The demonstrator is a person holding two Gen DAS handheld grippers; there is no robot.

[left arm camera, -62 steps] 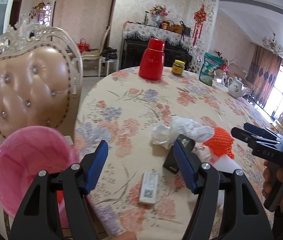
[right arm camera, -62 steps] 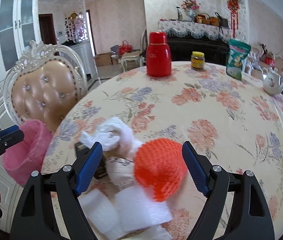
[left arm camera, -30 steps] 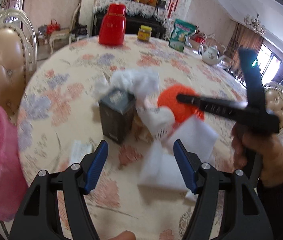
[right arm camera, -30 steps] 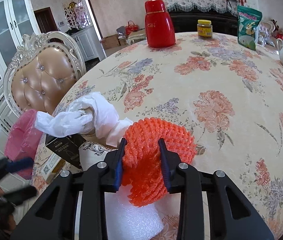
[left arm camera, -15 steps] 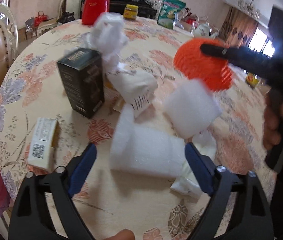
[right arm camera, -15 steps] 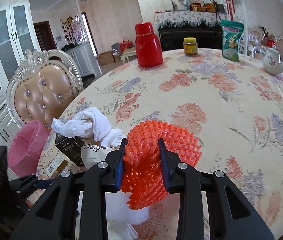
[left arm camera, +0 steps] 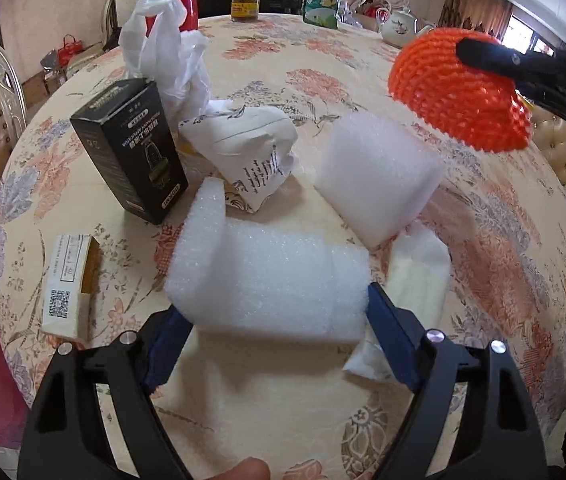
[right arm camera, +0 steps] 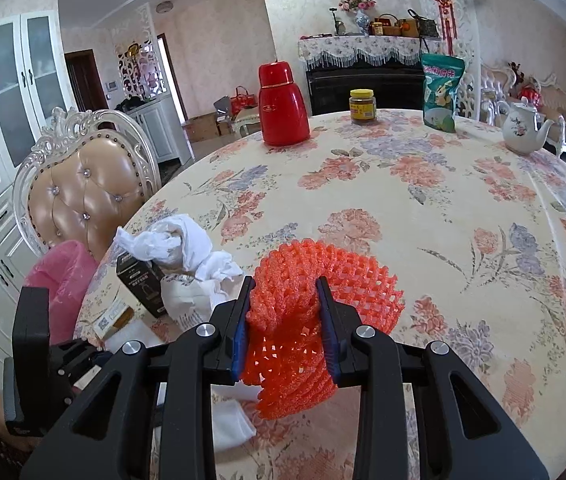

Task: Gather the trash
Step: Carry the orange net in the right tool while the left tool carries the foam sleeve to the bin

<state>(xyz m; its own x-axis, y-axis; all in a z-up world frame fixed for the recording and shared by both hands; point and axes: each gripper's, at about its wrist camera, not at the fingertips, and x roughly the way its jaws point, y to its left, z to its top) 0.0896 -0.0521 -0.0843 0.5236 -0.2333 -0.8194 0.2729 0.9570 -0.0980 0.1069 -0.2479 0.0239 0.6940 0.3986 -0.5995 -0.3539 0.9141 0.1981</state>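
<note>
A white foam roll lies on the flowered table, between the closing jaws of my left gripper. The blue pads stand at its two ends and the foam shows no squeeze. My right gripper is shut on an orange foam net and holds it above the table; the left wrist view shows that net at upper right. A second foam block, a foam sheet, a crumpled paper bag, a black box, a small white box and a plastic bag lie around.
A pink-lined bin stands off the table's left edge, in front of a padded chair. At the far side of the table are a red flask, a jar, a green snack bag and a teapot.
The right gripper shut on the orange net and lifted it off the table. The left gripper swung from the bin side over the trash and came down around the foam roll.
</note>
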